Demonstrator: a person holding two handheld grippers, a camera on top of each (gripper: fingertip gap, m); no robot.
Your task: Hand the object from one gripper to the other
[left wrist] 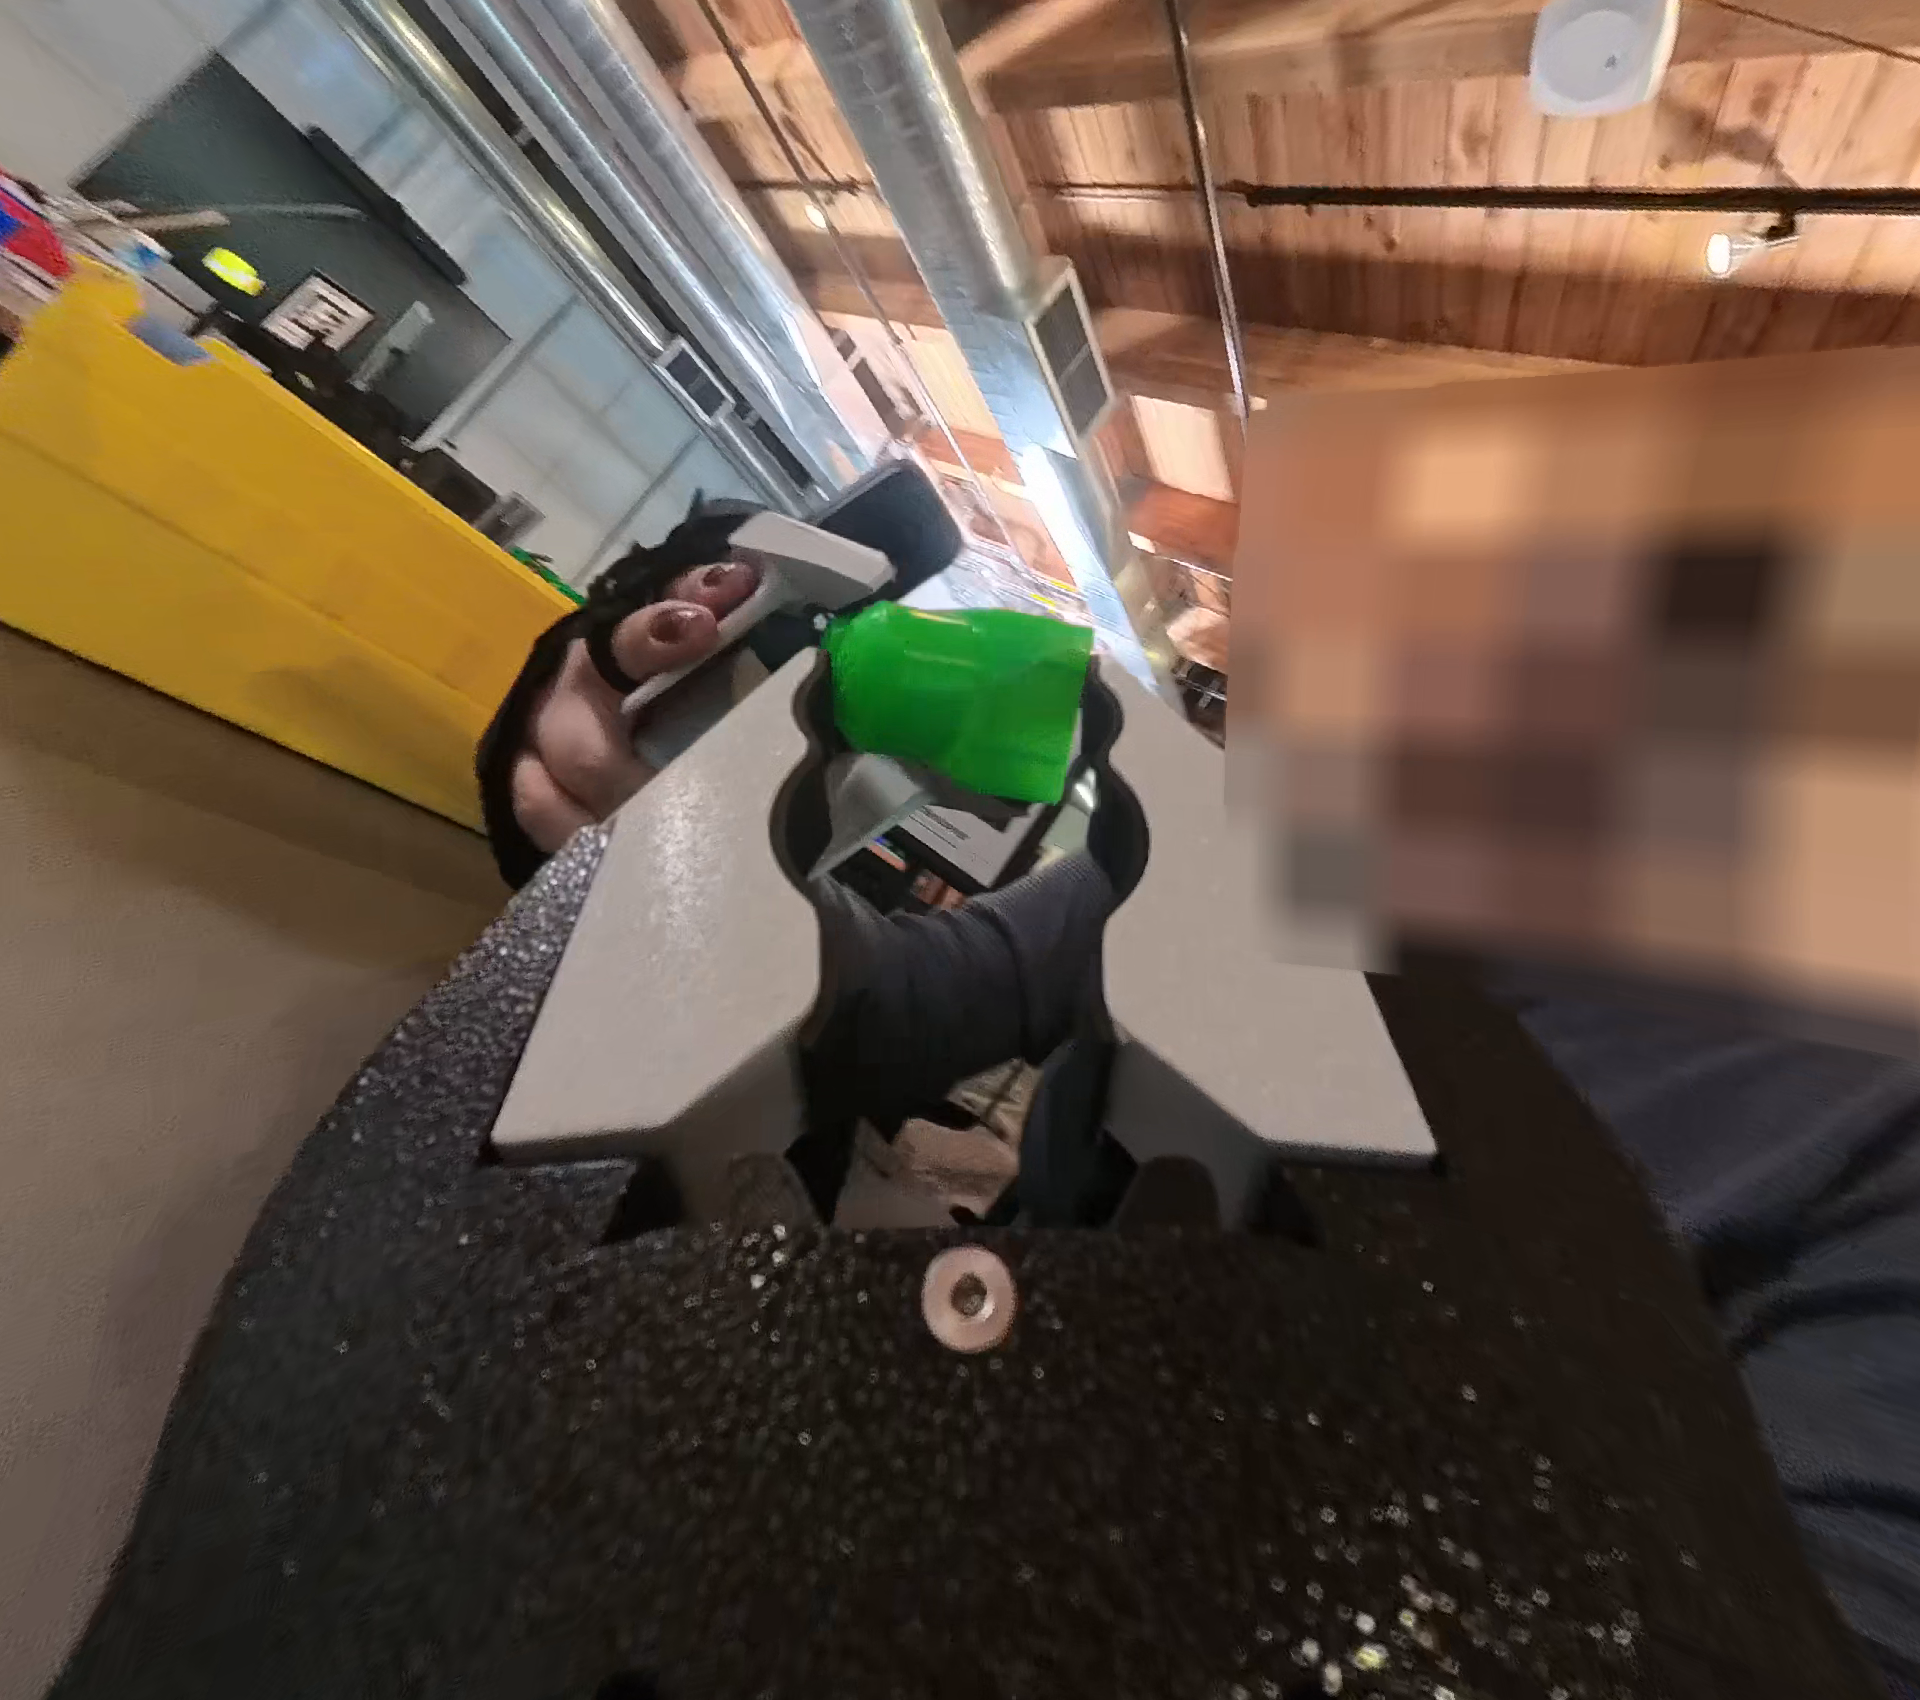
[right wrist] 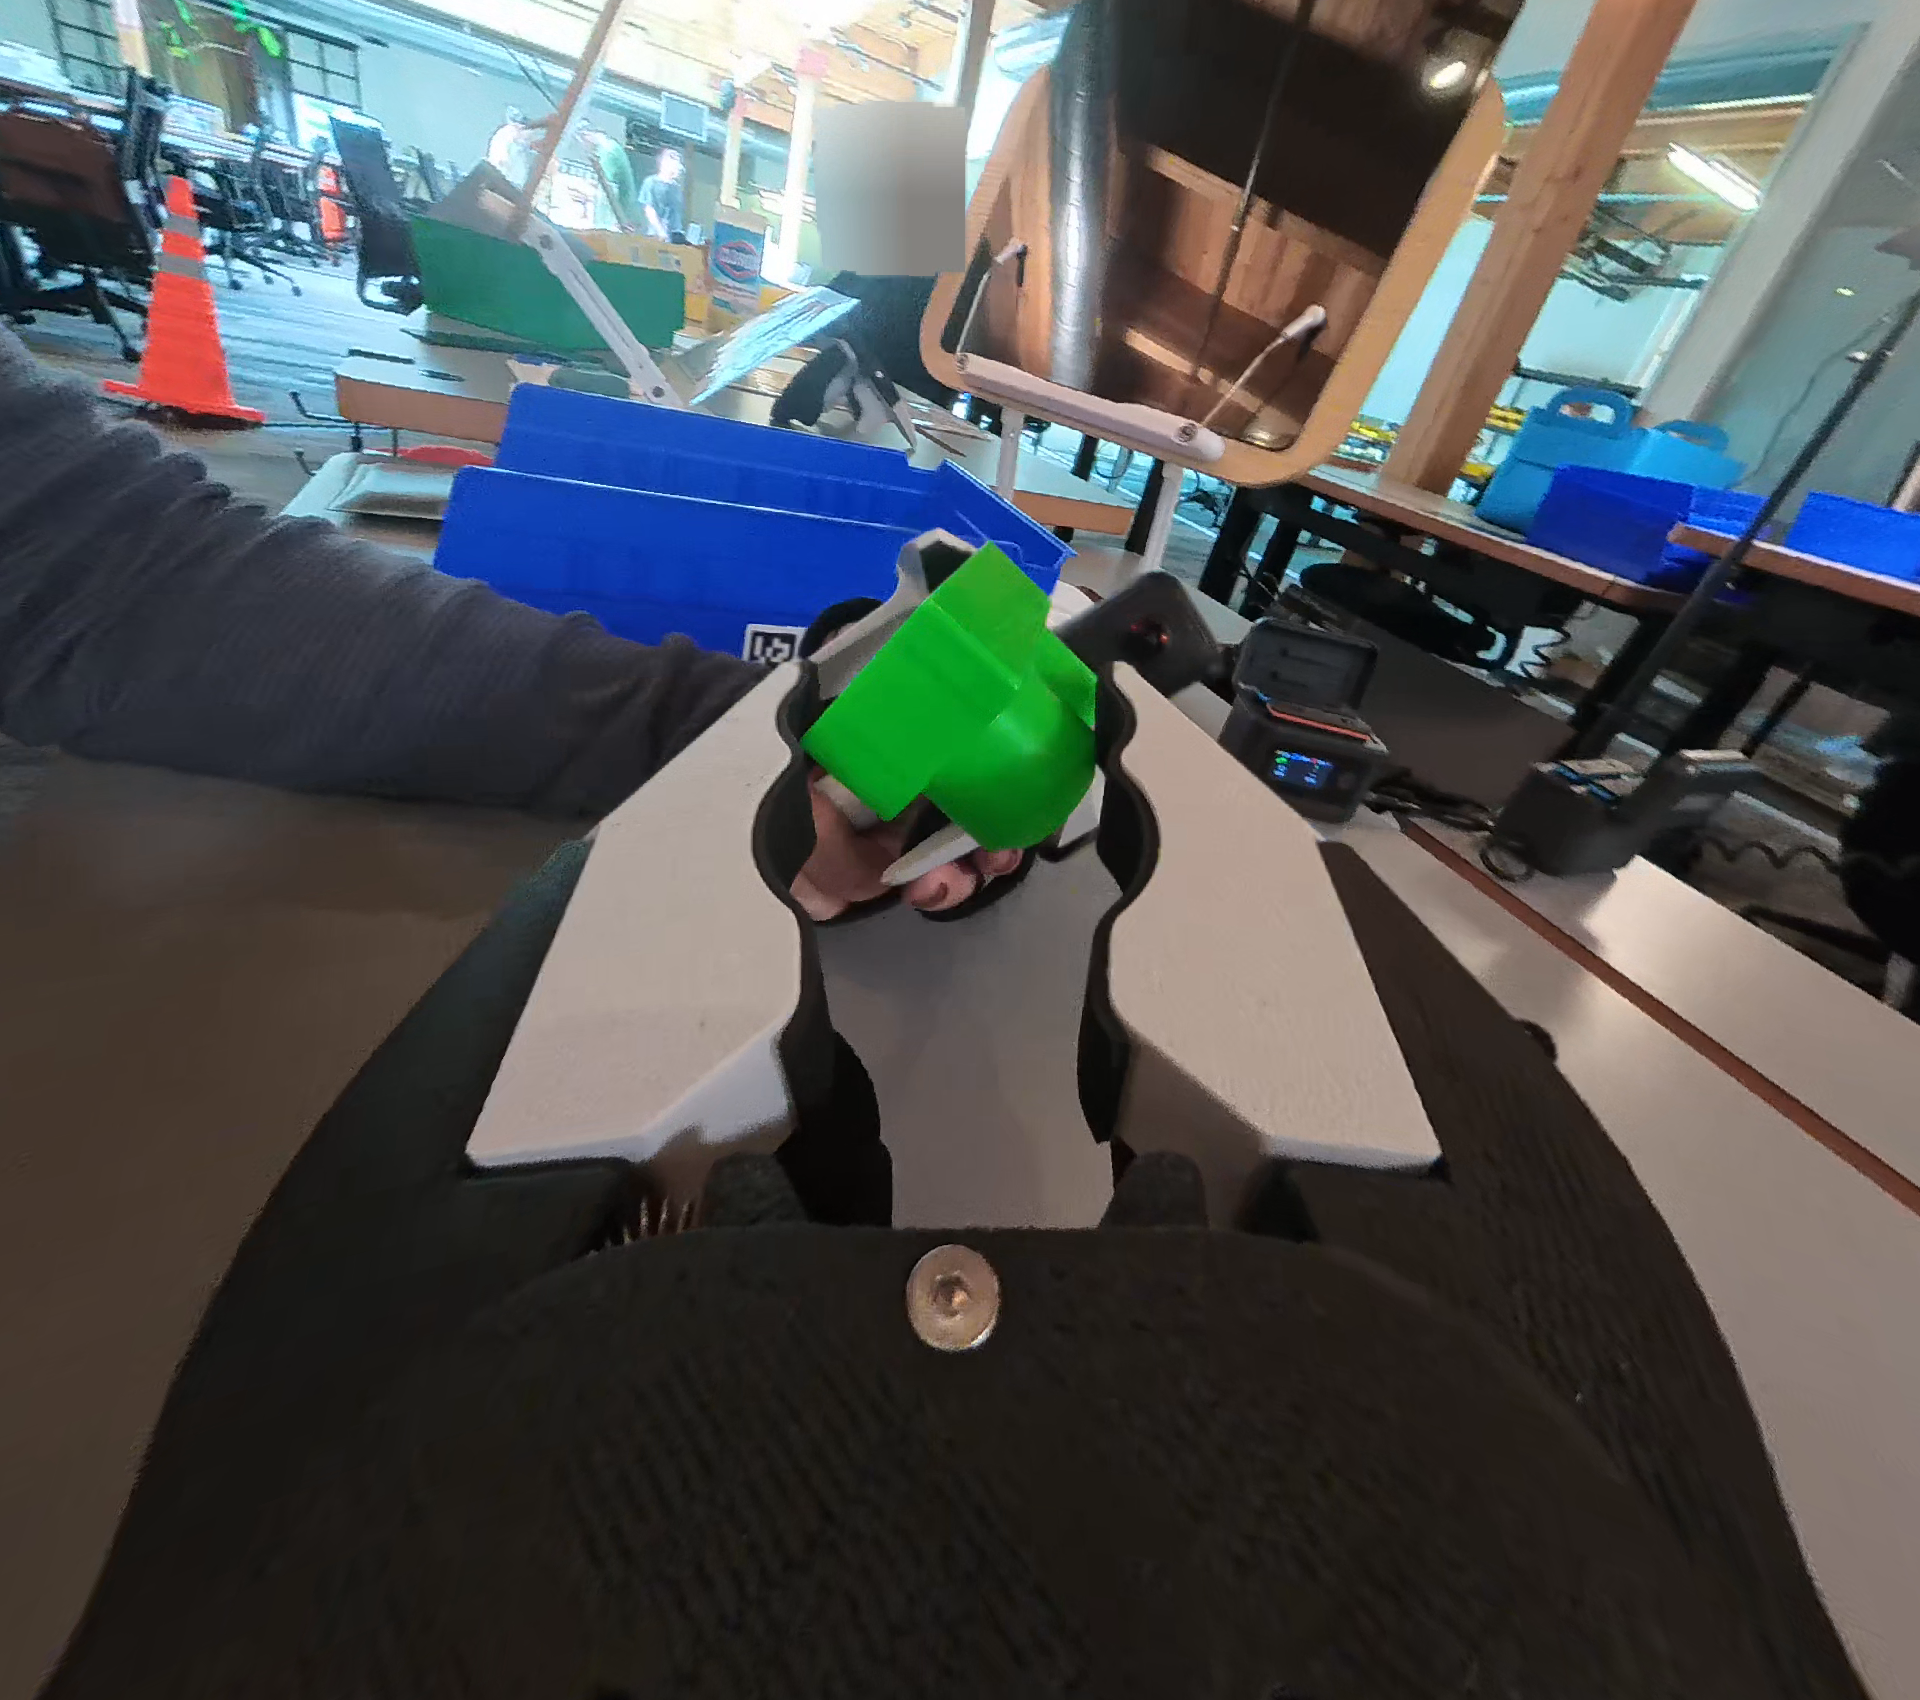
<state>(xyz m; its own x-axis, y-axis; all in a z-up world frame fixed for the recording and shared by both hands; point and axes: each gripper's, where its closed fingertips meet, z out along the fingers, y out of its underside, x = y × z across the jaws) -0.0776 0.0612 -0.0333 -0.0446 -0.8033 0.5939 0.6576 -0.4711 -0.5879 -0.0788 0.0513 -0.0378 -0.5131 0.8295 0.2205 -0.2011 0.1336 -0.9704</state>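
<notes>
While the blue bin (right wrist: 665, 507) is sitting behind, both grippers are meeting in midair: the left gripper (left wrist: 956, 715) and right gripper (right wrist: 951, 720) are each pinching the green plastic piece (right wrist: 961, 720). It's looking light, stiff and a bit slick, so flat faces are probably the safest grab.
</notes>
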